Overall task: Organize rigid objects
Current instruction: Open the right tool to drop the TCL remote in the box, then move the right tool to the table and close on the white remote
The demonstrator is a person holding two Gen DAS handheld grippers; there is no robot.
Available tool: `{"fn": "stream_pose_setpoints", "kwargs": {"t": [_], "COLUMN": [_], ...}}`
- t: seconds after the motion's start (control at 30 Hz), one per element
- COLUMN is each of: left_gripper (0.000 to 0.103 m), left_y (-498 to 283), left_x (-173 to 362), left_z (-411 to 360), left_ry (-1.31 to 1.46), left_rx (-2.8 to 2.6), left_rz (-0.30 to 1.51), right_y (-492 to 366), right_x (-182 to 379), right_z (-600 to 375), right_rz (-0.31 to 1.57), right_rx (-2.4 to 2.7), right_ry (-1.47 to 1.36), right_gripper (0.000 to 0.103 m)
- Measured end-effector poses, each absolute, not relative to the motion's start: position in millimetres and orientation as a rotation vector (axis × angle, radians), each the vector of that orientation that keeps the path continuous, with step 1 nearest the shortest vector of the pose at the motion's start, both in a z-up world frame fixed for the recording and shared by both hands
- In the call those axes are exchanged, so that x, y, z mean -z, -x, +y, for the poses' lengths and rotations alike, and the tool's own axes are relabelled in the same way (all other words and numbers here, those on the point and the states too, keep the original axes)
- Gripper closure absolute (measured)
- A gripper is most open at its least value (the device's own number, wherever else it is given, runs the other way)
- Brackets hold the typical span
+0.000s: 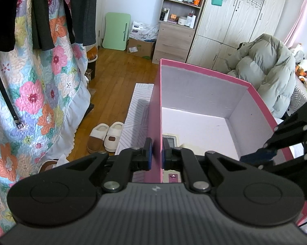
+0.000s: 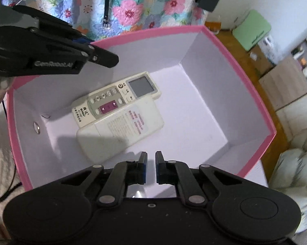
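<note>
While my left gripper point(image 1: 157, 153) pinches the box point(image 1: 155, 102) wall steady, my right gripper point(image 2: 151, 167) hovers narrow and empty over two remotes point(image 2: 120, 110).

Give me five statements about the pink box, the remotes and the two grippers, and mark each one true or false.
1. The left gripper has its jaws closed on a side wall of the pink cardboard box. True.
2. Two remote controls lie inside the box. True: the cream remote with a grey screen and the plain white remote lying face down.
3. The right gripper is holding the white remote. False: its jaws are slightly apart with nothing between them, above the box interior.
4. The two remotes lie in opposite corners, well apart. False: they lie side by side and overlap.
5. The box has a lid on it. False: it is open at the top.
</note>
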State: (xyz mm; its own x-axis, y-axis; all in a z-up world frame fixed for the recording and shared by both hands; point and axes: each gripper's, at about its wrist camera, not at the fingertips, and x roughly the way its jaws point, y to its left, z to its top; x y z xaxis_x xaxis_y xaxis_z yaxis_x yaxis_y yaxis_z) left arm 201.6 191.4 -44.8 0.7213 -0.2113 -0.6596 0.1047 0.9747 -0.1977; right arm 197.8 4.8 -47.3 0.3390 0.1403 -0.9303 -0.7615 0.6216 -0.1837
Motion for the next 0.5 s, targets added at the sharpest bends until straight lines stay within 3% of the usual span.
{"fn": "stream_pose_setpoints", "kwargs": {"t": [0.17,0.33,0.5], "left_gripper": [0.095,0.095,0.095], "left_y": [-203,-203,-202], "left_x": [44,44,45], "left_z": [193,194,194], "left_ry": [0.153,0.153,0.153], "left_rx": [0.178,0.177,0.178], "left_rz": [0.745,0.745,0.745], "right_y": [-208,-205,-195], "right_x": [42,-13,-30], "right_z": [-7,-60,-120], "right_rz": [1.104,1.087,1.143], "right_rx": [-0.609,-0.547,-0.364], "right_ry": [0.580,0.323,0.145], "right_gripper": [0.093,0.087,0.066]}}
